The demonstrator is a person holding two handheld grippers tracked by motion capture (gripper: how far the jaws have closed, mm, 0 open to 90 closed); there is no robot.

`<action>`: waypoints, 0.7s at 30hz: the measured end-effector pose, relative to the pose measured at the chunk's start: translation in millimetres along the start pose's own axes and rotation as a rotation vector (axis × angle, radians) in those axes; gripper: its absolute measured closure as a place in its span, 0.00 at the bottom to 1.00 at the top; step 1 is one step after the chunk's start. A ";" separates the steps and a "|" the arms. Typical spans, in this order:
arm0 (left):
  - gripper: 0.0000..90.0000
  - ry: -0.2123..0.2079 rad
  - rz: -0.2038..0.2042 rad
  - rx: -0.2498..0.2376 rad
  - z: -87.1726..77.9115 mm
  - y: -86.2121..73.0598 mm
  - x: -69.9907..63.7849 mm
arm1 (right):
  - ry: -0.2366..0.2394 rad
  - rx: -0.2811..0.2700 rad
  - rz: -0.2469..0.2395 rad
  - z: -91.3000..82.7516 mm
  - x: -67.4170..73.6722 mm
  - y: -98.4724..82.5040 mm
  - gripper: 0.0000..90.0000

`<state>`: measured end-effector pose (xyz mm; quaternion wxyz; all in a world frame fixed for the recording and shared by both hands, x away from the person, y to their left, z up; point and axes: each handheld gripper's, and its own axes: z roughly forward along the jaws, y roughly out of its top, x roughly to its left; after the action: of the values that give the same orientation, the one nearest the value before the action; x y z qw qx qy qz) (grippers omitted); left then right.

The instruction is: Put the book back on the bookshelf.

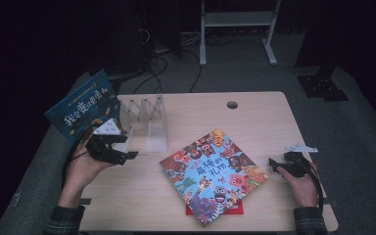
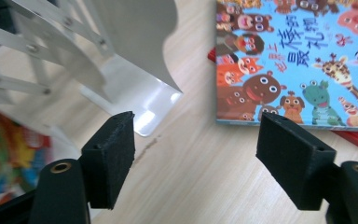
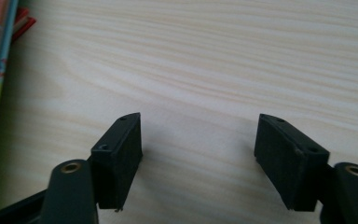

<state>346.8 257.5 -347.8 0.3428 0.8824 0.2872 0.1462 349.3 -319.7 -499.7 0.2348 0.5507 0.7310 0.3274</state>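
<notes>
Your left claw [image 1: 129, 155] is gaping, nothing gripped, beside the white accordion book rack [image 1: 147, 117] holding a tilted blue picture book [image 1: 81, 105]. A second picture book [image 1: 213, 174], its blue cover crowded with cartoon animals, lies flat mid-table [image 1: 254, 112]. Right claw [image 1: 272, 164] is likewise empty.

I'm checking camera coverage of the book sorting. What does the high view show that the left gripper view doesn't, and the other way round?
High view alone: the blue picture book standing in the white expanding rack's left end, the right gripper open over bare table, and both hands.

Left gripper view alone: a close look between the left gripper pads, open with nothing between them.

Both: the rack, the colourful animal-cover book lying flat on the light wooden table, and the red book under it.
</notes>
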 end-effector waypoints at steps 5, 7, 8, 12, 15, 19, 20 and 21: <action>0.23 -0.042 -0.005 -0.002 25.0 -8.9 -13.8 | 0.030 0.000 -0.018 -8.1 5.2 -1.8 0.38; 0.21 -0.057 -0.003 -0.006 35.2 -12.6 -19.8 | 0.044 -0.006 -0.024 -13.0 8.0 -2.2 0.38; 0.20 -0.065 -0.004 -0.017 39.0 -14.2 -22.3 | 0.052 -0.007 -0.029 -16.3 9.9 -2.5 0.38; 0.15 -0.083 -0.007 -0.029 56.0 -21.5 -27.5 | 0.091 -0.020 -0.049 -26.7 16.6 -5.8 0.38; 0.12 -0.111 -0.009 -0.024 68.7 -26.2 -29.7 | 0.113 -0.032 -0.061 -34.2 21.7 -9.2 0.38; 0.09 -0.127 -0.011 -0.020 82.0 -29.2 -31.7 | 0.120 -0.046 -0.083 -45.3 28.6 -15.2 0.40; 0.09 -0.139 -0.015 -0.028 85.4 -29.6 -32.1 | 0.123 -0.052 -0.083 -47.4 29.0 -16.1 0.39; 0.09 -0.148 -0.018 -0.037 88.9 -29.8 -32.8 | 0.132 -0.055 -0.078 -50.3 29.3 -17.1 0.39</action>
<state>349.1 209.1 -434.5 0.3808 0.8816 0.2663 0.0827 294.4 -305.7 -477.8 0.2136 0.4923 0.7567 0.3734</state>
